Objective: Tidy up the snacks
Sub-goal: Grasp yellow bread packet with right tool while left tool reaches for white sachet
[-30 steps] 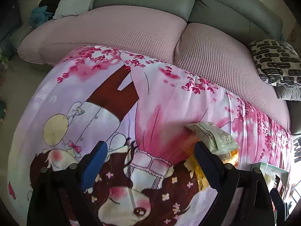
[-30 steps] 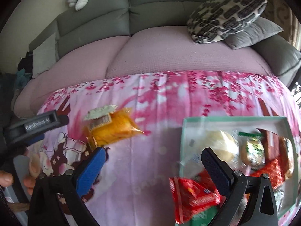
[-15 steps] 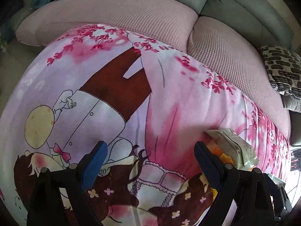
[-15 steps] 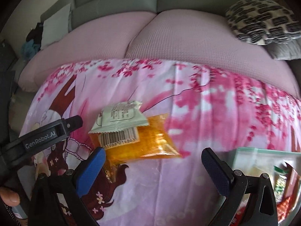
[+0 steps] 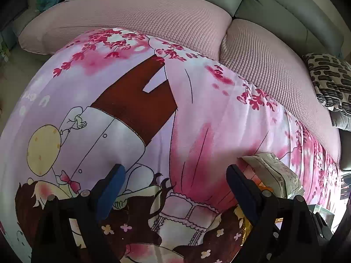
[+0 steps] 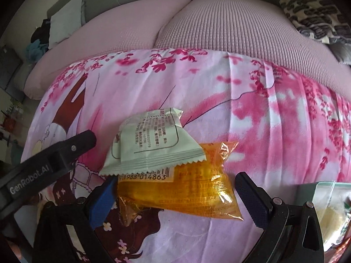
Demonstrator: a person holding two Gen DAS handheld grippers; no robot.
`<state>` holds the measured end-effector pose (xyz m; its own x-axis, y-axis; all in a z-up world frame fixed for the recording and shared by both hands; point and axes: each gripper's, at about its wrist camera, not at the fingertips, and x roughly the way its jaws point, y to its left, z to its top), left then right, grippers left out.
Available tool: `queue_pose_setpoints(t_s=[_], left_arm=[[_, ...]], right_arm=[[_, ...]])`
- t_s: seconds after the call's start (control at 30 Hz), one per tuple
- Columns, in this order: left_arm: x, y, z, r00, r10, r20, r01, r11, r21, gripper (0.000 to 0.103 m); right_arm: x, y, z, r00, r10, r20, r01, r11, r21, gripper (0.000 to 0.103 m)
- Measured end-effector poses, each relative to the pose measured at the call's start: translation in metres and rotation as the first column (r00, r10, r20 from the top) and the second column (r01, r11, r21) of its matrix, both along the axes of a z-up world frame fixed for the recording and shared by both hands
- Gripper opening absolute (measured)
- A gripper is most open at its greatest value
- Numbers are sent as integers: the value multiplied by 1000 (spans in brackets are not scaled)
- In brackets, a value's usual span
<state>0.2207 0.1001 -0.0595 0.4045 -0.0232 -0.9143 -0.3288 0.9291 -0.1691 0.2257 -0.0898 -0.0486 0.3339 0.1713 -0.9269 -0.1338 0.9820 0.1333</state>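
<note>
Your right gripper [image 6: 175,194]: jaws wide apart, straddling the orange packet [image 6: 186,188] without pressing it. The blue pad sits at the packet's 9 o'clock end, the dark pad just off its 3 o'clock end.

Your left gripper [image 5: 175,179]: jaws also wide apart, nothing between them but printed cloth [image 5: 197,118]. In the right wrist view its black finger shows at 9 o'clock of the packets.

Edges and room: the cloth's far edge meets the pink sofa cushions [image 6: 219,24] at 12 o'clock. Cloth from 12 to 3 o'clock of the packets is bare, so there is free space there. The tray [image 6: 307,192] corner pokes in at 4 o'clock of the right wrist view, near the dark pad.

Count: two loose packets on the cloth, one orange and one pale green packet [image 6: 151,142], the green lying on the orange one's upper left part. Two patterned pillows, or one seen twice, cannot tell. Tray contents mostly out of frame.

Change since a second ago: your right gripper has swung off the tray and down over the packets. Your left gripper has dipped closer to the cloth; the green packet now sits at its 3 o'clock edge.
</note>
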Motion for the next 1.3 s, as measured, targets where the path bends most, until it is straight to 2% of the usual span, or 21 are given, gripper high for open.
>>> queue_pose_setpoints(t_s=[0.13,0.43,0.67,0.97,1.3], left_arm=[[-1,1,1,1000,-1,3,1,1000,-9,93],[0,-6,3,1000,-20,6,21,1000,-22,93],[2,-19,7,998,-56,15,56,998,-22,93],[5,-32,5,996,-89,17,90,995,-53,93],[9,-46,2,993,-113,26,115,991,-69,93]], right_arm=[[-3,-11,6,1000,-25,6,25,999,32,94],[-6,-36,15,999,-44,20,44,999,-10,88],[-9,-51,23,999,-51,14,51,999,0,85],[-8,-71,31,996,-79,-38,81,995,50,84],[-9,-82,52,998,-60,-7,60,998,-2,84]])
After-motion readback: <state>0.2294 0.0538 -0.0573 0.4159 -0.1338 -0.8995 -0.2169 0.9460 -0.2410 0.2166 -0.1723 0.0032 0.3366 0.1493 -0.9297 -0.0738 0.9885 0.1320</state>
